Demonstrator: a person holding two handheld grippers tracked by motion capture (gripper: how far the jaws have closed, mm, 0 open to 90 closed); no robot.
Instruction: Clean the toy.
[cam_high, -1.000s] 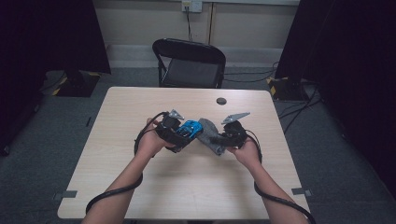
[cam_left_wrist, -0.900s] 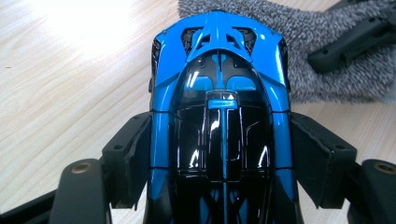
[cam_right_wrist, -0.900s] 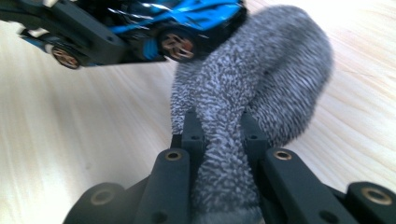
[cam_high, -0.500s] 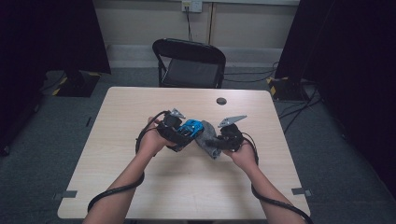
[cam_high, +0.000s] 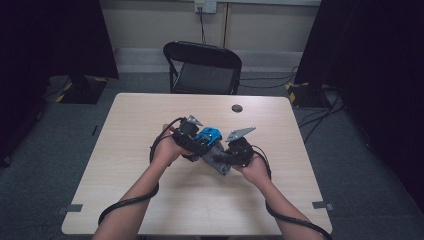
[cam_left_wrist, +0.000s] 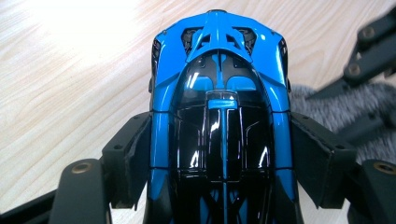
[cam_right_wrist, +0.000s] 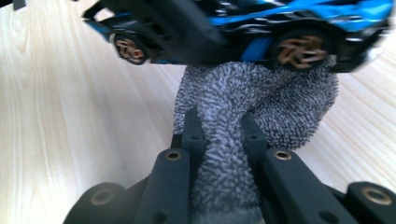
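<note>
1. left gripper (cam_high: 197, 142): jaws clamped on the flanks of the blue toy car (cam_left_wrist: 219, 116), pads (cam_left_wrist: 128, 158) pressed against both sides of the body; grip unchanged from a second ago.
2. right gripper (cam_right_wrist: 219, 135): jaws pinched tight on a bunched fold of the grey cloth (cam_right_wrist: 261, 93), fingertips nearly meeting through the fabric.
3. location of the work: car held just above the middle of the table (cam_high: 125, 200), between the two hands; cloth pressed up against the car's underside and lower flank, touching one bronze wheel (cam_right_wrist: 301, 49).
4. change over the last second: right gripper (cam_high: 235, 152) drawn slightly inward and down toward the left one in the high view, cloth carried with it under the car; car itself essentially where it was.
5. meaning for the task: judged to be a wiping stroke in progress along the car's lower side, with the car steadied as the fixed part; roof and nose apparently not in contact with the cloth now.
</note>
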